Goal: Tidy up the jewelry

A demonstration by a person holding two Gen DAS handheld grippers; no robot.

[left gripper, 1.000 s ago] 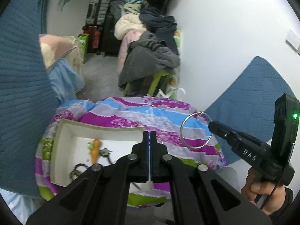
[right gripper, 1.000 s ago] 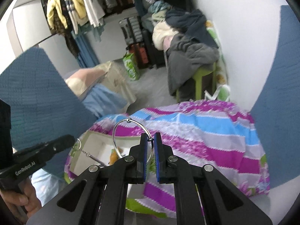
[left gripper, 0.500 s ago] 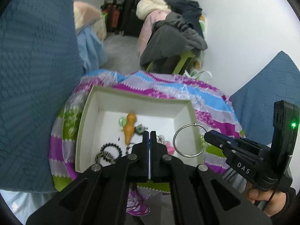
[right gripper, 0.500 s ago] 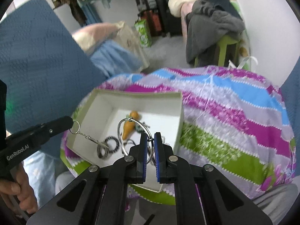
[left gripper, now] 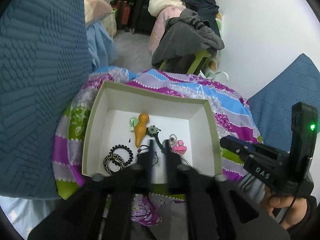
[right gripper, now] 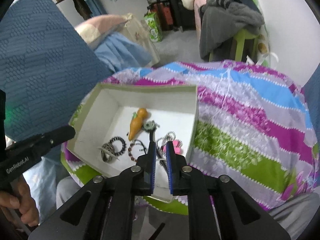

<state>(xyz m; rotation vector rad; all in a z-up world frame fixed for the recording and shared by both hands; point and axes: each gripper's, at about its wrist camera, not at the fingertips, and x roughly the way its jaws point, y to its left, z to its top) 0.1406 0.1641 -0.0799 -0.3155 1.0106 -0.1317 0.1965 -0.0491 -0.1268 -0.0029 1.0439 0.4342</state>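
Right wrist view: jewelry (right gripper: 140, 140) lies loose in the white box (right gripper: 192, 112) on the striped cloth (right gripper: 250, 120); light, thin, slippery bits, best pinched at a ring or chain. Right gripper (right gripper: 160, 152) is part open and empty over the box; left gripper (left gripper: 159, 150), blurred, is also apart, holding nothing visible.

Matt cardboard box (right gripper: 94, 118); smooth, perhaps wooden gourd (right gripper: 137, 126); patterned cloth (right gripper: 250, 120).

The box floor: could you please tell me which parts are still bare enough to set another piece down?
The box is bare along its back wall beyond the orange gourd, and in the left part ahead of the black bracelet. The near middle and right are crowded: red bead bracelet, ball chain and pink piece lie close together.
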